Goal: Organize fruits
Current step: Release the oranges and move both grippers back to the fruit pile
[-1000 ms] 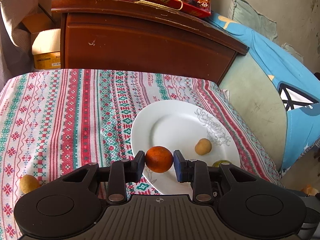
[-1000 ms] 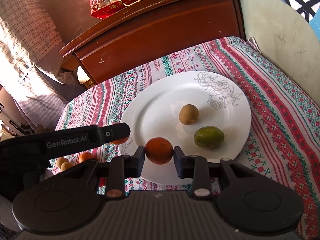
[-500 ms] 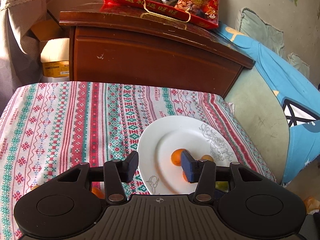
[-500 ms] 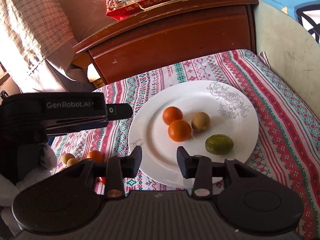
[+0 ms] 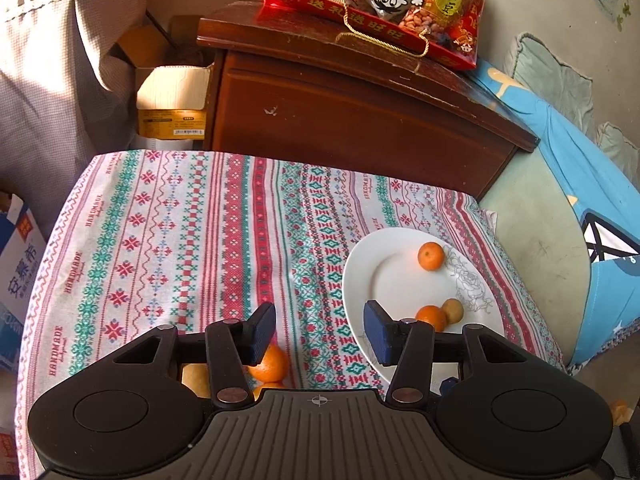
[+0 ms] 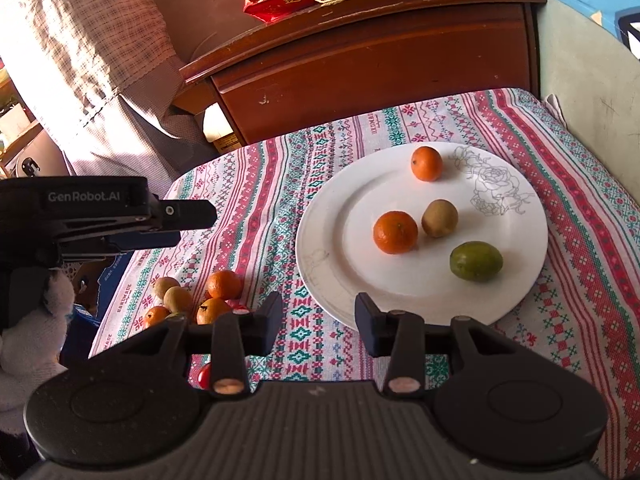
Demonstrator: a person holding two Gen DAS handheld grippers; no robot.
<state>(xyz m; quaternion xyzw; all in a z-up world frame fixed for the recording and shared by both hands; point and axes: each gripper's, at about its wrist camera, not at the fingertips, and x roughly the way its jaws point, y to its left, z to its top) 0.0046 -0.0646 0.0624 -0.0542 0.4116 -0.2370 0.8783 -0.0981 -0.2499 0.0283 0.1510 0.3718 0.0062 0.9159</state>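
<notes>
Both grippers hang empty with fingers spread wide. The white plate [image 6: 516,280], right of centre in the right wrist view, carries two tangerines [image 6: 395,232], a kiwi [image 6: 439,218] and a green fruit [image 6: 475,261]. The loose pile of fruit [image 6: 192,300] lies on the patterned tablecloth [image 6: 256,184] at lower left. It sits just below and behind the left gripper [image 5: 318,334], whose left finger overlaps one tangerine [image 5: 272,366]. The right gripper [image 6: 316,322] is farther off, so the left one looks better placed.
</notes>
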